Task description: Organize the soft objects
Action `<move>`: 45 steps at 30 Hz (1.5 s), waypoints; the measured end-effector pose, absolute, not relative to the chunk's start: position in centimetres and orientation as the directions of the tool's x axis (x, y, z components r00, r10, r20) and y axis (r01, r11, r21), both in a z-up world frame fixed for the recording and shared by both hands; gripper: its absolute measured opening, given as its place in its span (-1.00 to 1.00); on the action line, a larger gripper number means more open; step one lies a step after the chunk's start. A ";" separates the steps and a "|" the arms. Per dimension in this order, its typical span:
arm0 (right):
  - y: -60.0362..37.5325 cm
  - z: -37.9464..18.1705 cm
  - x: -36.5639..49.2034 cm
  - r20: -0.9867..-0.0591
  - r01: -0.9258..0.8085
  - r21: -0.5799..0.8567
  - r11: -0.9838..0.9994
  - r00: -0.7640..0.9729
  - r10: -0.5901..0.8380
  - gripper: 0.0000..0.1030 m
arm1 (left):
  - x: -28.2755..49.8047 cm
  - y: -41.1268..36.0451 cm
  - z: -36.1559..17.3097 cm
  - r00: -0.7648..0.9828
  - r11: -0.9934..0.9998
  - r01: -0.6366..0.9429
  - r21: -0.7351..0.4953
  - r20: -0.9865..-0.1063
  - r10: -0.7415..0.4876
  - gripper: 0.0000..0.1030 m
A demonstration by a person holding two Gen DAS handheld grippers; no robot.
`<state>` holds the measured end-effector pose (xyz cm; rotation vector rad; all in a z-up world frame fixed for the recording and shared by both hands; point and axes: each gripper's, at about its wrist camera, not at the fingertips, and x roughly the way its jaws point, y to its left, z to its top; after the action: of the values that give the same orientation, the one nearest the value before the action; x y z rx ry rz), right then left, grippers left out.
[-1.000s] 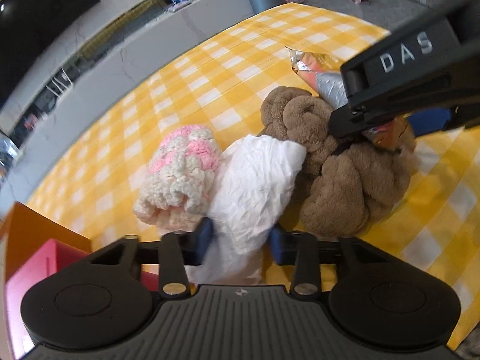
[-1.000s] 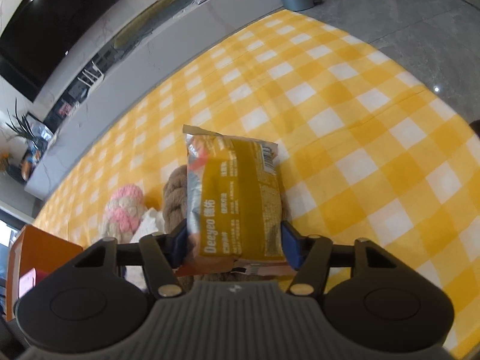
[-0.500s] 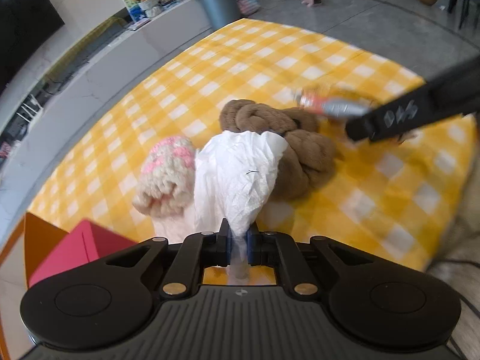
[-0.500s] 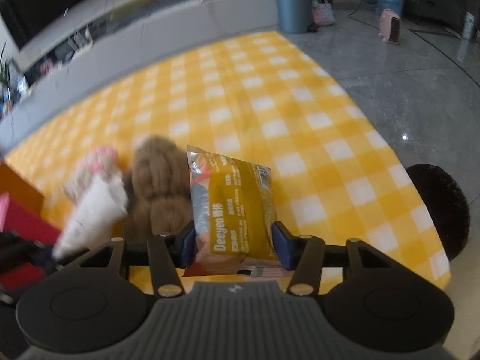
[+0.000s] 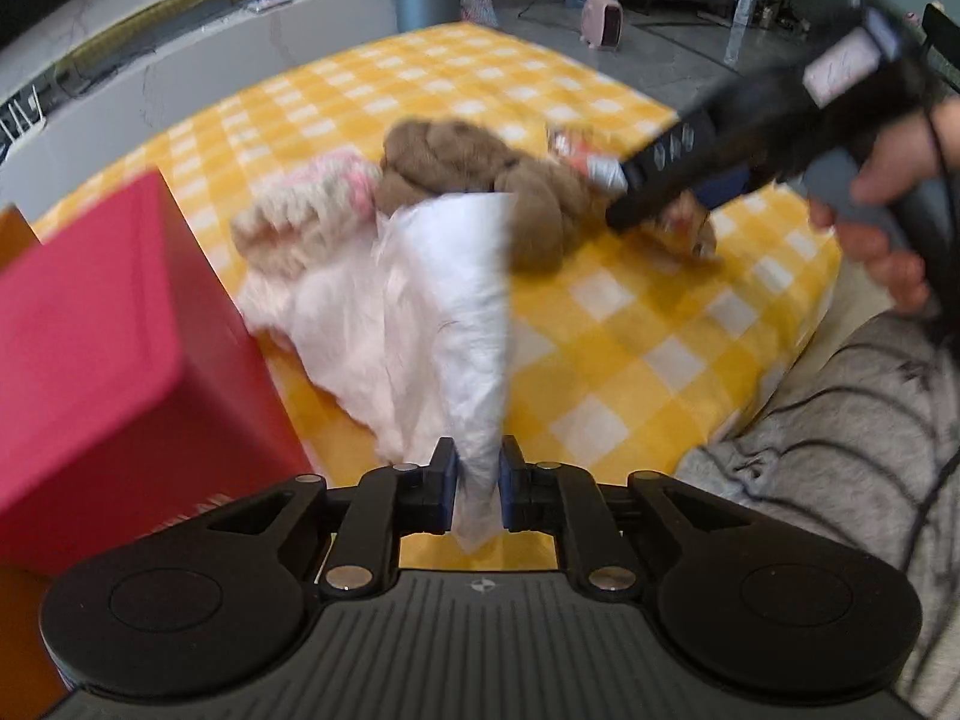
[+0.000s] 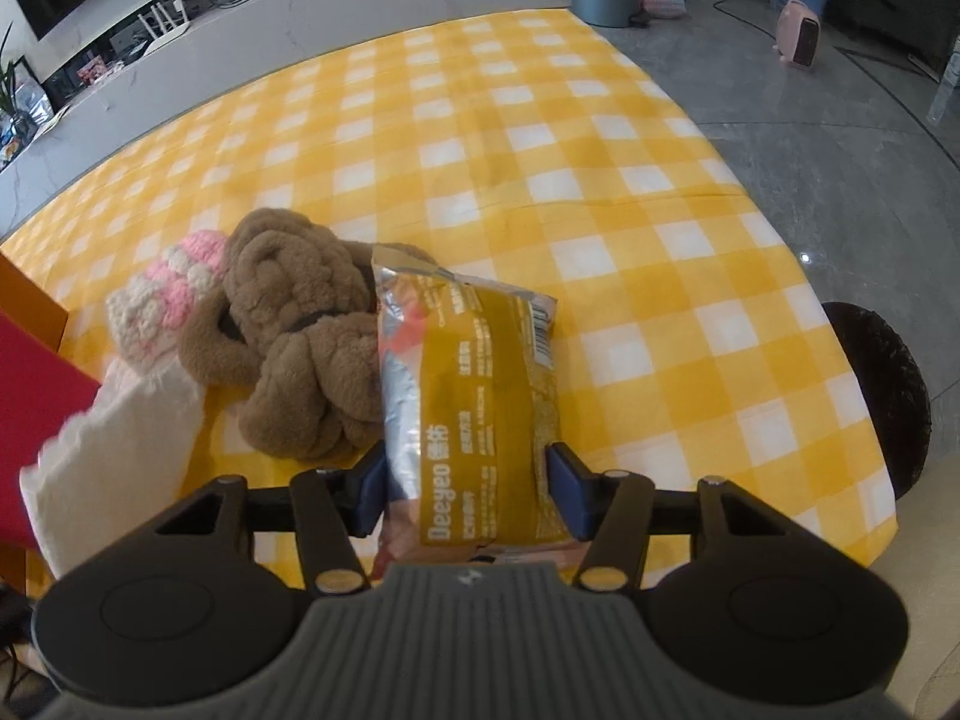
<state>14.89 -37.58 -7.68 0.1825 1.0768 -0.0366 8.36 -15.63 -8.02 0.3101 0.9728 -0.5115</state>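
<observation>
Crumpled, white plastic bag (image 5: 456, 324) hangs from left gripper (image 5: 477, 489).

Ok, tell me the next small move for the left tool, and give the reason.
Probably carry the white bag left, over the red box, then let go. The left tool is shut on the bag's neck, the bag hangs off the yellow checked cloth, and the box sits right beside it. The right tool holds a snack packet clear of that path.
</observation>
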 end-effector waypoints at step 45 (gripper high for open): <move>-37.7 -8.1 15.2 -0.884 0.149 0.109 0.983 0.467 0.027 0.37 | 9.0 -19.0 -5.9 0.281 0.559 0.823 0.101 -0.928 -0.245 -0.82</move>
<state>15.25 -37.70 -8.14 0.1798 1.0837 -0.0755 8.95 -19.03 -5.85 0.6604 1.0517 -0.7892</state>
